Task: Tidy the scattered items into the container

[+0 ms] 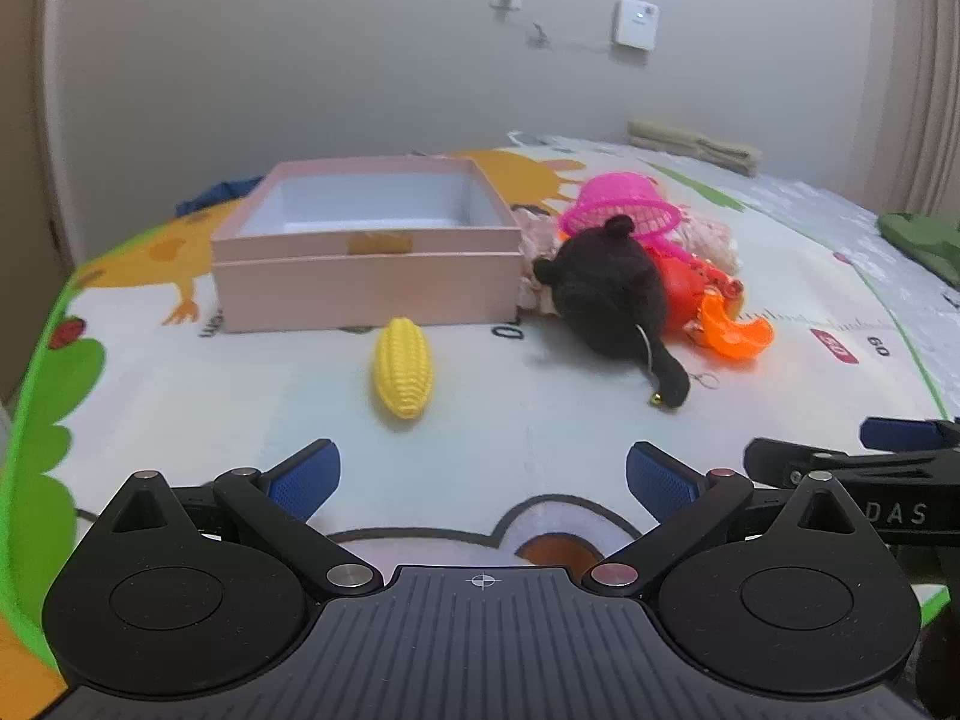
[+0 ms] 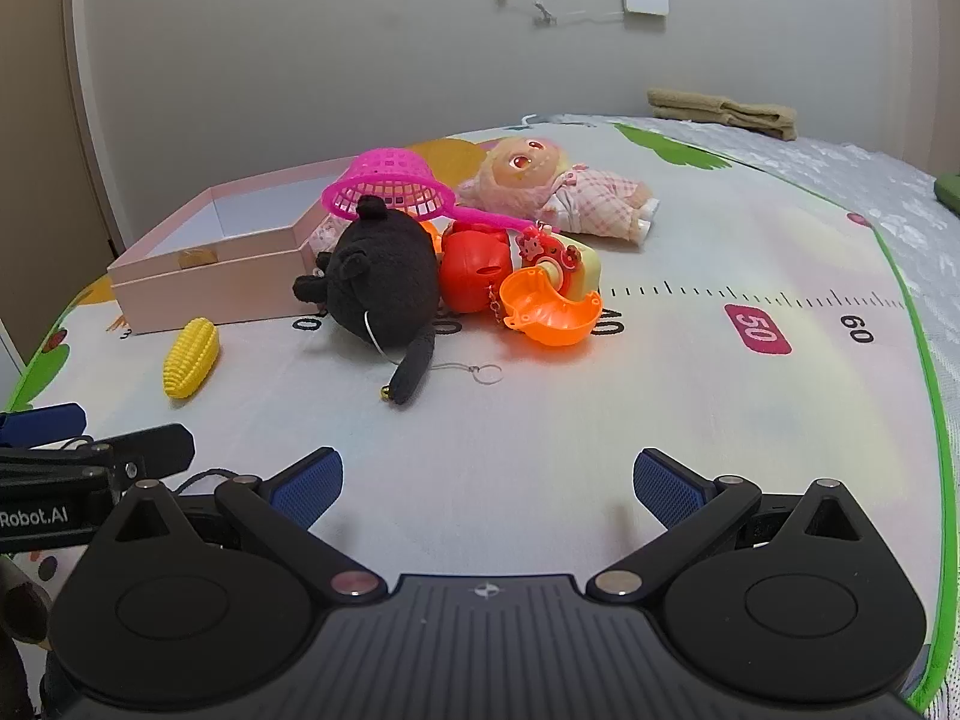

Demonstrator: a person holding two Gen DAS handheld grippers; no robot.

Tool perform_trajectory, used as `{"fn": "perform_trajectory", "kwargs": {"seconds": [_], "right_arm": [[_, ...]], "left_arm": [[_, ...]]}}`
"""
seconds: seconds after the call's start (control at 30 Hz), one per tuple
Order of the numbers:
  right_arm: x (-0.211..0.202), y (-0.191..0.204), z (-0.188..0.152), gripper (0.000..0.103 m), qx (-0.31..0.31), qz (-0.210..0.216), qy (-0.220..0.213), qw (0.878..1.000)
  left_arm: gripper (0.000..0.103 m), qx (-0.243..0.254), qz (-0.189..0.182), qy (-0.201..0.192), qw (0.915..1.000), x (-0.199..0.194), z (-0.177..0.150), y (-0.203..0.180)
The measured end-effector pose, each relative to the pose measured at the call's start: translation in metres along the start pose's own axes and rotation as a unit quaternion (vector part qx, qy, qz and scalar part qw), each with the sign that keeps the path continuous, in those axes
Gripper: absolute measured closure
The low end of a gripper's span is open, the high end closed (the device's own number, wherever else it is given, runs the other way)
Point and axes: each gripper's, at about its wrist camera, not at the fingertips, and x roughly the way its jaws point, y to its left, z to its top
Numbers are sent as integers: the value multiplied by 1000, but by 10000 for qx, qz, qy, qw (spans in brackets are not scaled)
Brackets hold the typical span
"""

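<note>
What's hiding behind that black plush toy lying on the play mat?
Behind the black plush toy lie a round red plastic toy and a pink plastic mesh net, with a doll in checked pink clothes farther back. The plush covers part of the red toy.

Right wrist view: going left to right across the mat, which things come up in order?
Yellow toy corn → pink box → black plush toy → orange shell-shaped cup → doll in pink checked clothes → folded towel.

Ahead of you, the pink cardboard box [image 1: 366, 276] sits left; the yellow toy corn [image 1: 403, 367] lies before it, the black plush cat [image 1: 606, 294] touching its right corner, the orange plastic shell [image 2: 549, 312] further right.
</note>
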Motion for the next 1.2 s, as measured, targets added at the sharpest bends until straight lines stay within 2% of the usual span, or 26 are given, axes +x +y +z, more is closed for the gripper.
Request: {"fn": "perform_trajectory", "kwargs": {"seconds": [0.3,0.47,0.57,0.7,0.97,1.1,1.2], "right_arm": [[11,4,10,0,-182,-9,43,9998],[18,2,19,0,-309,143,34,9994],[22,0,22,0,-402,208,50,9990],[31,-3,24,0,-506,228,144,9984],[59,-5,26,0,-278,442,669,9964],[62,2,22,0,-720,363,810,9934],[62,-1,23,0,-807,458,868,9919]], "left_arm": [[0,-85,-370,-11,9993,9,11,13],[0,112,16,-34,9999,17,14,14],[0,146,-53,-58,9999,17,14,20],[0,168,116,-181,9996,17,14,28],[0,357,48,220,9991,42,25,38],[0,419,31,231,9988,47,30,38],[0,432,39,271,9987,50,32,39]]}}
